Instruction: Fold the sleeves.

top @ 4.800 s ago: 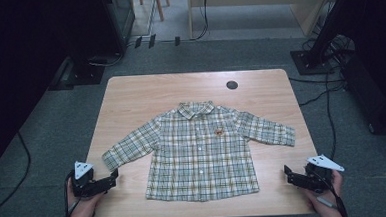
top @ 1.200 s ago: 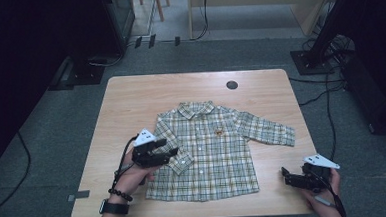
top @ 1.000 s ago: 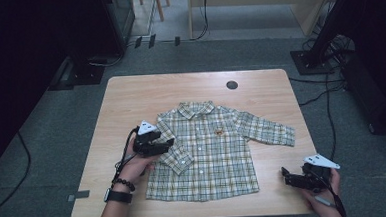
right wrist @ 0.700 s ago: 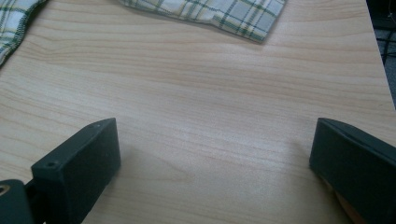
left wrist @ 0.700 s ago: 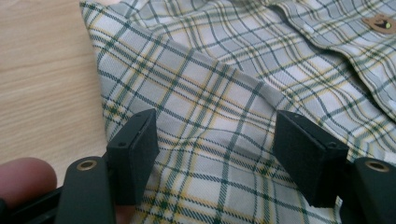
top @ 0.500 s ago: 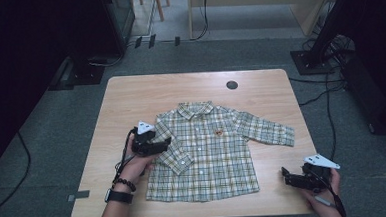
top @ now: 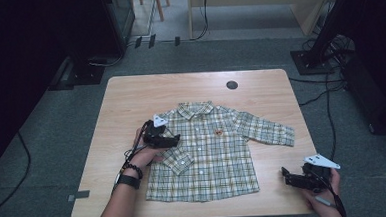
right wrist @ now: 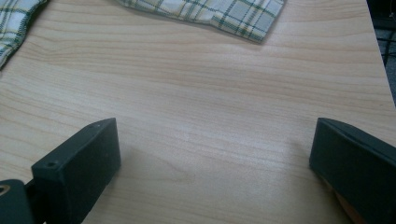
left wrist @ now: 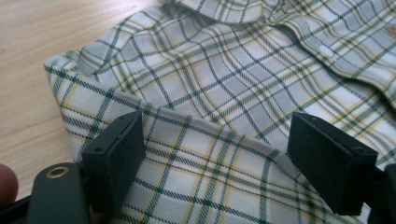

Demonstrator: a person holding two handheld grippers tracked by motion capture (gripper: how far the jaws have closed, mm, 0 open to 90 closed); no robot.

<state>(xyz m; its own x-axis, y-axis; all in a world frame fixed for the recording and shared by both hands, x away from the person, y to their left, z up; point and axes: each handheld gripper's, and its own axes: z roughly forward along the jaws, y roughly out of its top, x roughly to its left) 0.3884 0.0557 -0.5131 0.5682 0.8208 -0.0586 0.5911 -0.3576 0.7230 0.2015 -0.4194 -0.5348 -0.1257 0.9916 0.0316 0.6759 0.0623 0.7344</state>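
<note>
1. The left gripper [top: 175, 139] hangs over the folded-in sleeve of the small checked shirt in cream, green and yellow cotton [top: 211, 152]. Its jaws stand well apart and have just been opening; the sleeve's hem lies between them in the left gripper view, but the pads [left wrist: 119, 161] do not press on it.
2. The right gripper [top: 286, 176] rests near the worktop's near right corner, jaws spread over bare wood (nothing between them), well apart from the shirt's hem.
3. The shirt lies flat, front up and buttoned, in the middle of the pale wooden worktop [top: 131, 106], collar toward the far edge. One sleeve is folded across the chest; the other [top: 267, 130] reaches out toward the right edge.
4. Handling, as I judge it: light, limp and soft, so it will sag and drag rather than hold shape. Nothing fragile. Best pinched at a double-layered edge such as the cuff, hem or shoulder seam, where the cloth is thicker (a single layer could slip).
5. Count: one shirt, two sleeves, two grippers, and one small dark round disc [top: 232, 85] near the far edge.
</note>
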